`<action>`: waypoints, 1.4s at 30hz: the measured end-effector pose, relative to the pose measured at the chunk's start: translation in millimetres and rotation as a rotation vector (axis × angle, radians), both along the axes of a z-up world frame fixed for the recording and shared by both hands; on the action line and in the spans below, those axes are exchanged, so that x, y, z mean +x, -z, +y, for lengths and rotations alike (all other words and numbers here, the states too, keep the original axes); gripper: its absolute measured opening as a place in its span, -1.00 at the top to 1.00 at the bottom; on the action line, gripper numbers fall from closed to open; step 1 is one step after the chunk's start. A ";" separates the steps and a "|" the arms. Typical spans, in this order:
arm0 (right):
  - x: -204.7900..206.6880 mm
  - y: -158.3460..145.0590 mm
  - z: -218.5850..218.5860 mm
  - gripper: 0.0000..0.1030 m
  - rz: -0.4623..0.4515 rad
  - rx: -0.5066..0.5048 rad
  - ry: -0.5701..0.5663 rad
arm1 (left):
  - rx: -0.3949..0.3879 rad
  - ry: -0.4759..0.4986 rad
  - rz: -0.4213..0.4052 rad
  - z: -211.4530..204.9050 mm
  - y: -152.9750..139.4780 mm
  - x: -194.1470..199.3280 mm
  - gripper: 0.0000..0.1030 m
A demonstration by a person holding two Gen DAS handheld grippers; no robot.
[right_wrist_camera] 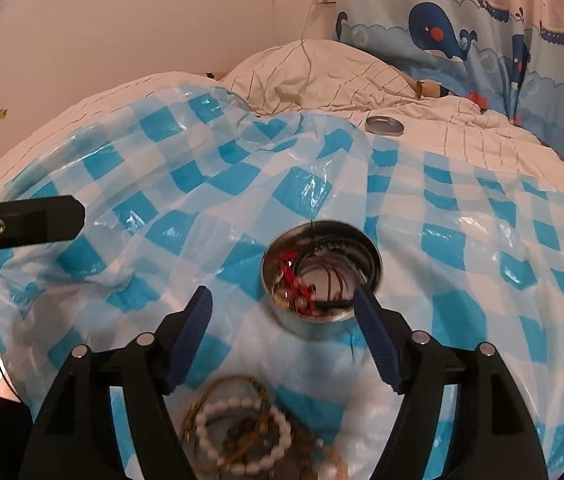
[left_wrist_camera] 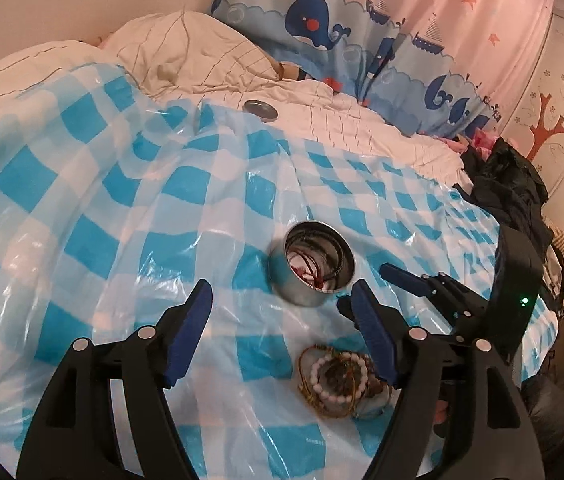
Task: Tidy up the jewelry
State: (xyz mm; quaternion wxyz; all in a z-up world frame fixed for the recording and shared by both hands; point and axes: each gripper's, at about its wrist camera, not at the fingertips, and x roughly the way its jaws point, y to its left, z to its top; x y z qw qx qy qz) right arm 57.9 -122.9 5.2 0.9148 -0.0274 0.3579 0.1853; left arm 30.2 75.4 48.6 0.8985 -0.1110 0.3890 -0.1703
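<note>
The bracelets [right_wrist_camera: 241, 432] are lying just on the near side of the tin [right_wrist_camera: 320, 276], under the right gripper [right_wrist_camera: 282, 340], which is nearer. Both it and the left gripper [left_wrist_camera: 282, 336] are standing wide, holding nothing.

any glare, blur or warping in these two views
Left wrist view: the plastic checked sheet throws white glare streaks; fisheye bends the bed edges, with dark corners and a pinkish cast; the tin is fairly sharp. Right wrist view: same glare and warping; the bracelets at the bottom are smeared, and the tin's rim is slightly blurred.
</note>
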 end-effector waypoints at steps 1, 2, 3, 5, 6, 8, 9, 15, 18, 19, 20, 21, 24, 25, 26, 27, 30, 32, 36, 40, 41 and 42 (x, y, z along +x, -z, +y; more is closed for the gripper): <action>-6.2 1.0 -2.6 -0.44 0.007 -0.003 0.006 | -0.003 0.003 0.000 -0.7 -0.7 -2.8 -0.34; -10.7 2.3 -4.9 -0.44 0.016 -0.002 0.010 | -0.004 0.008 -0.001 -1.5 -1.2 -6.8 -0.36; -17.4 5.7 -10.4 -0.44 0.038 -0.002 0.021 | -0.003 0.011 -0.002 -2.8 -0.8 -9.5 -0.39; -26.2 10.2 -17.7 -0.44 0.063 -0.003 0.041 | 0.006 0.022 0.000 -6.3 1.5 -18.0 -0.40; -31.9 12.9 -24.5 -0.44 0.078 0.000 0.056 | 0.013 0.028 0.006 -7.1 4.2 -24.6 -0.41; -37.6 14.7 -31.8 -0.44 0.089 0.002 0.076 | 0.023 0.029 0.020 -8.3 10.1 -35.1 -0.41; -40.1 15.9 -38.6 -0.44 0.101 0.010 0.097 | 0.025 0.030 0.025 -9.1 12.3 -39.0 -0.41; -49.8 14.8 -57.6 -0.45 0.153 0.087 0.137 | -0.014 0.001 0.059 -7.5 26.3 -58.4 -0.44; -63.8 13.7 -62.4 -0.49 0.161 0.076 0.130 | -0.045 0.019 0.080 -10.7 31.4 -56.0 -0.44; -67.2 13.1 -64.2 -0.49 0.161 0.073 0.125 | -0.050 0.025 0.083 -11.7 31.9 -54.9 -0.44; -72.0 12.3 -66.1 -0.49 0.157 0.065 0.119 | -0.057 0.030 0.086 -12.4 32.7 -54.2 -0.44; -79.3 12.0 -69.2 -0.52 0.145 0.041 0.114 | -0.066 0.035 0.091 -12.8 33.1 -53.6 -0.44; -90.3 16.3 -79.2 -0.54 0.139 -0.004 0.111 | -0.087 0.036 0.100 -9.4 34.0 -51.9 -0.44; -91.9 18.3 -82.6 -0.54 0.144 -0.007 0.114 | -0.091 0.030 0.102 -7.3 33.8 -51.0 -0.44; -93.1 21.5 -87.4 -0.54 0.157 -0.006 0.118 | -0.092 0.023 0.104 -5.8 33.7 -50.1 -0.44; -93.7 23.3 -89.7 -0.54 0.166 -0.005 0.118 | -0.092 0.011 0.109 -2.8 34.5 -49.6 -0.45; -94.3 28.3 -91.8 -0.54 0.181 -0.021 0.114 | -0.078 0.001 0.132 0.2 41.3 -45.5 -0.46; -93.0 29.8 -86.7 -0.54 0.186 -0.034 0.105 | -0.049 0.001 0.155 -2.4 47.6 -42.7 -0.46; -95.1 23.8 -75.6 -0.54 0.162 -0.026 0.080 | -0.002 0.043 0.158 -17.1 55.5 -42.6 -0.46; -91.6 21.3 -68.7 -0.54 0.130 -0.017 0.087 | 0.033 0.066 0.156 -26.6 58.7 -44.0 -0.46; -88.8 23.2 -68.1 -0.54 0.136 -0.011 0.094 | 0.042 0.066 0.156 -27.3 58.2 -43.9 -0.46; -84.8 26.7 -67.7 -0.54 0.150 -0.004 0.104 | 0.046 0.066 0.151 -27.6 56.9 -43.9 -0.46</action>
